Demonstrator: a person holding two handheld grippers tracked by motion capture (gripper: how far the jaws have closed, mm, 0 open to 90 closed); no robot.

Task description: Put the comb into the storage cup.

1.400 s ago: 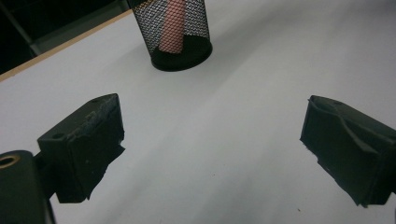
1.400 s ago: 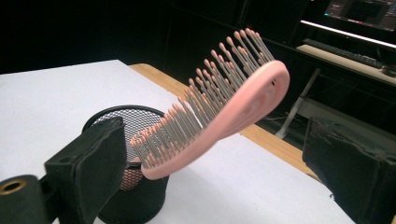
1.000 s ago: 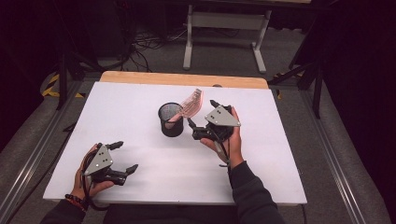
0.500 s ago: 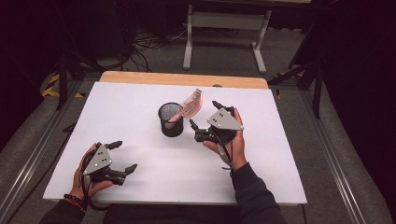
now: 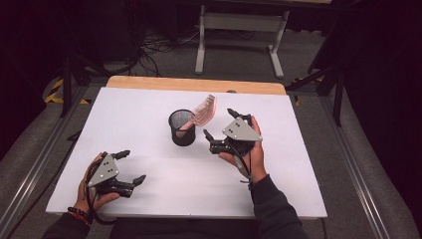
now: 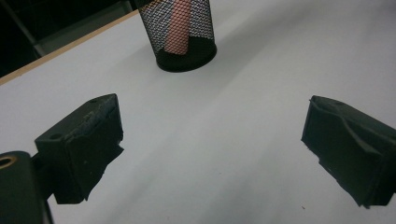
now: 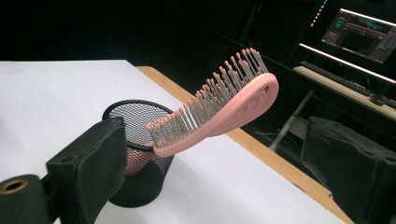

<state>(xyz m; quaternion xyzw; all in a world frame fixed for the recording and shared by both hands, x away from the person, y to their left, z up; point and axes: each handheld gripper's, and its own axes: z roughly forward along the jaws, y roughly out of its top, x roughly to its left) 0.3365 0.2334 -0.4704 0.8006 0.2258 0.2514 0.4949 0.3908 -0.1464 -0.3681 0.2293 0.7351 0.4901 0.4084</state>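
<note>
R hand-held gripper [image 5: 219, 124] backed off brush [image 5: 203, 110].

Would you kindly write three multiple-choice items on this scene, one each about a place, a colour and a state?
1. Where is the pink plastic hairbrush?
A. flat on the table
B. handle down in the black mesh cup
C. in a gripper

2. What colour is the table top?
A. white
B. green
C. red

3. How do the jaws of the right hand-held gripper stand?
A. shut on the brush
B. shut on nothing
C. open

Answers: 1 B, its handle stands inside the cup; 2 A, the surface is plain white; 3 C, the right gripper view shows the jaws wide apart, touching nothing.
</note>
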